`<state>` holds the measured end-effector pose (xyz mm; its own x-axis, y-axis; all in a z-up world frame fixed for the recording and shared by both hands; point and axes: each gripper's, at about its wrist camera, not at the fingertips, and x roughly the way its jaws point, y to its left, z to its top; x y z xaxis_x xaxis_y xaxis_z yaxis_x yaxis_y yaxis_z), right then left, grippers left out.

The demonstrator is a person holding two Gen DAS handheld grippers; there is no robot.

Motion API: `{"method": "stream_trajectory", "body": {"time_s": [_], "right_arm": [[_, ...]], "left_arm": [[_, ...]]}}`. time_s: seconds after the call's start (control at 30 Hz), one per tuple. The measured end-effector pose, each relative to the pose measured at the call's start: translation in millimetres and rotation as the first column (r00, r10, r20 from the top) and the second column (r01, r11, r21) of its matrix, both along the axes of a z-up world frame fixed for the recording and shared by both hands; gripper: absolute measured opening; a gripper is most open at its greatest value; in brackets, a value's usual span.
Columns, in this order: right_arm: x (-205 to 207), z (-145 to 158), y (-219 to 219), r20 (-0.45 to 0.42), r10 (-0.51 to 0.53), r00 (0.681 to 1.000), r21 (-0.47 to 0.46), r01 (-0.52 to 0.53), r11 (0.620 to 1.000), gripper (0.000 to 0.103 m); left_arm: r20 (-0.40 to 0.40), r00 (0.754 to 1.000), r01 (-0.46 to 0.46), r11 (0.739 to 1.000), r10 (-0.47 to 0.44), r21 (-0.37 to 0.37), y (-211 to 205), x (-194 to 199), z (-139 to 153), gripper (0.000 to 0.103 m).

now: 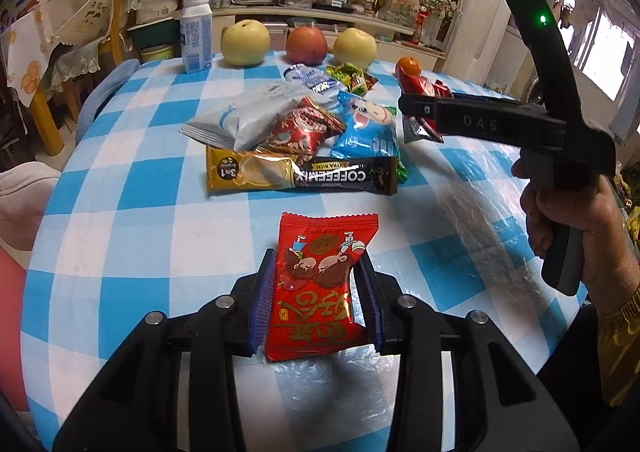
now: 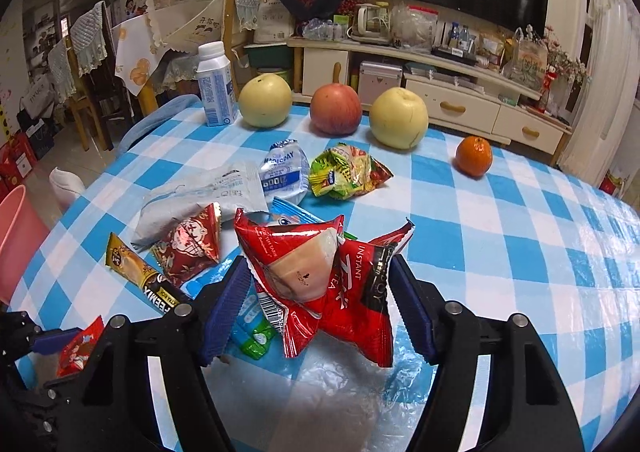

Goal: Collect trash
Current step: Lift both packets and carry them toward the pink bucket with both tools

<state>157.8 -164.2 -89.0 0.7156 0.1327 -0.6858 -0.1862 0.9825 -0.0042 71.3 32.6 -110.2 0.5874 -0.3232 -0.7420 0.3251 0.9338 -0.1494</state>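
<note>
The left gripper (image 1: 316, 292) is clamped on a red snack packet (image 1: 318, 288), its blue ribbed pads (image 1: 264, 300) pressing both long sides, and the packet sits just above the blue-and-white checked tablecloth (image 1: 140, 212). The right gripper (image 2: 320, 304) is closed on a crumpled red tea packet (image 2: 328, 284), which bulges up between the pads; in the left wrist view the same gripper (image 1: 416, 108) reaches in from the right, gripped by the person's right hand (image 1: 576, 212), with the red packet (image 1: 420, 120) hanging at its tip.

Just beyond the left gripper lies a long gold and black coffee sachet (image 1: 300, 172), flat on the cloth. Behind it, touching one another, are a dark red patterned wrapper (image 1: 304, 128), a grey-white pouch (image 1: 244, 116) and a blue cartoon packet (image 1: 368, 128). Farther back sit a small blue-and-white wrapper (image 2: 284, 172) and a crumpled green wrapper (image 2: 344, 172), side by side.

Near the far edge of the table stand a white bottle (image 2: 216, 88), a pale pear (image 2: 266, 100), a red apple (image 2: 336, 108) and a second pale pear (image 2: 398, 118) in a row, with a small orange (image 2: 474, 156) apart to the right. A pink bin (image 2: 16, 244) shows at the left edge of the right wrist view, beside the table.
</note>
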Motion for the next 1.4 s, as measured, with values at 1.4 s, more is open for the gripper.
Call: {"method": "stream_trajectory", "body": {"time_s": [1.4], "right_arm": [[-67.5,78.6,265.6,0.161,0.394,0.905,-0.196,-0.362,0.911,0.071]], "left_arm": [[0.246,0.751,-0.566,0.789,0.613,-0.238,225.2,-49.5,72.9,0.04]]}}
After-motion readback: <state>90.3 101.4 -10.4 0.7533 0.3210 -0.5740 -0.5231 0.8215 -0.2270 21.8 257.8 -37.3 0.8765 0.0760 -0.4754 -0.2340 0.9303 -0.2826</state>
